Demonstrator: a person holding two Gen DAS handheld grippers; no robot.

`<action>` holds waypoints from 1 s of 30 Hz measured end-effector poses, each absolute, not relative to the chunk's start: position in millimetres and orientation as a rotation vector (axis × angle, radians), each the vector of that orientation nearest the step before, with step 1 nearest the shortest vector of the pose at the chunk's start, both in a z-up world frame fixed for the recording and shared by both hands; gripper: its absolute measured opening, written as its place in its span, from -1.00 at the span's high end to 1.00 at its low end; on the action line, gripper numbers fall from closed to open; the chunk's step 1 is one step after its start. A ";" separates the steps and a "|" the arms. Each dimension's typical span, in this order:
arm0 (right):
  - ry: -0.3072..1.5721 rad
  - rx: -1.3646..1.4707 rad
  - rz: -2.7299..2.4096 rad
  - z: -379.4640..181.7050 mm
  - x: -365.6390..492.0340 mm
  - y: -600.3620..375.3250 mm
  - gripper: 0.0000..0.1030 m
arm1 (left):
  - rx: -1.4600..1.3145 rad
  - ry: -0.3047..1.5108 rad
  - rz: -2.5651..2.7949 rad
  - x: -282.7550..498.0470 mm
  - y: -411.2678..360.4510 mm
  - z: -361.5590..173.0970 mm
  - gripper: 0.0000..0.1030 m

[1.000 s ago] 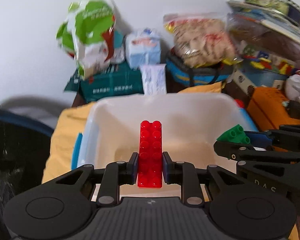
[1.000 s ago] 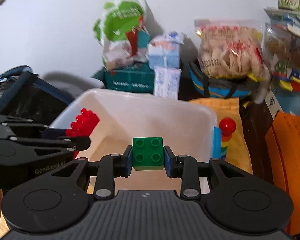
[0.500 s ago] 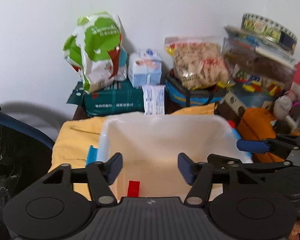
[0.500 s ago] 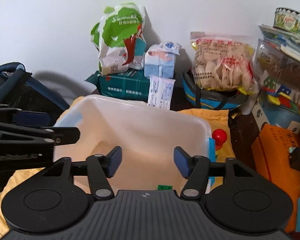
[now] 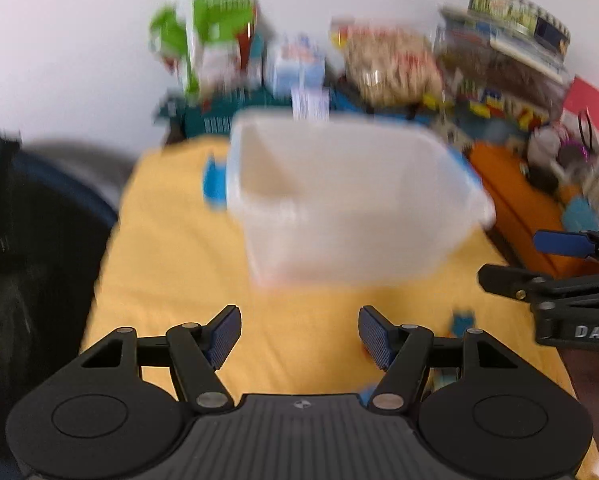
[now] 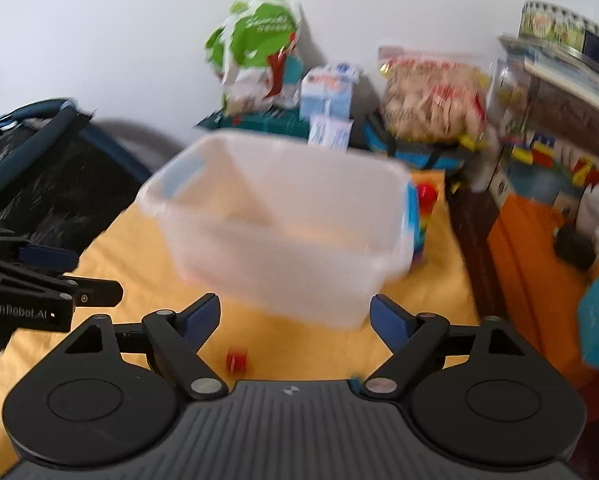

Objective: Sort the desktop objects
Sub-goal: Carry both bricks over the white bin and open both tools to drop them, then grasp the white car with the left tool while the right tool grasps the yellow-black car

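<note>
A translucent white bin (image 5: 351,200) stands on the yellow cloth (image 5: 171,264); it also shows in the right wrist view (image 6: 283,224). My left gripper (image 5: 299,336) is open and empty, pulled back in front of the bin. My right gripper (image 6: 295,320) is open and empty, also short of the bin. A small red brick (image 6: 236,361) lies on the cloth just under the right gripper. A small blue piece (image 5: 462,322) lies on the cloth at the right. The bin's contents are hidden by blur.
Snack bags (image 6: 259,52), a blue carton (image 6: 327,88) and a teal box stand against the wall behind the bin. An orange case (image 6: 539,264) and toy clutter lie right. A dark bag (image 6: 39,172) is left. A coloured toy (image 6: 425,208) stands beside the bin.
Both grippers let their bricks, red and green, drop into the bin, opened, and have since drawn back from over it, so the cloth in front now shows.
</note>
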State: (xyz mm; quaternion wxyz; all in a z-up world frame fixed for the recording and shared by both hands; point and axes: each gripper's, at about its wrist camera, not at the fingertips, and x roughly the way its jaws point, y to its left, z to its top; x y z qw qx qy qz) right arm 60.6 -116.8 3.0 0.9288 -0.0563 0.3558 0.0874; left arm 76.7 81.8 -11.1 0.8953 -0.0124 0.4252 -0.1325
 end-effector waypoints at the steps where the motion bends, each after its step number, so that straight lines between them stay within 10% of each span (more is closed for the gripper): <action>1: 0.743 -0.117 0.202 -4.6 52.5 -120.5 -0.65 | -0.045 0.903 -0.288 70.1 84.7 -18.2 -0.33; 12: 0.918 -0.169 0.542 -76.0 -0.9 -155.5 0.18 | 0.081 1.025 -0.329 -12.7 60.4 -77.0 -0.22; 30: 0.903 -0.168 0.689 -89.7 -10.8 -181.1 0.16 | -0.002 0.916 -0.253 2.5 12.5 -72.8 -0.04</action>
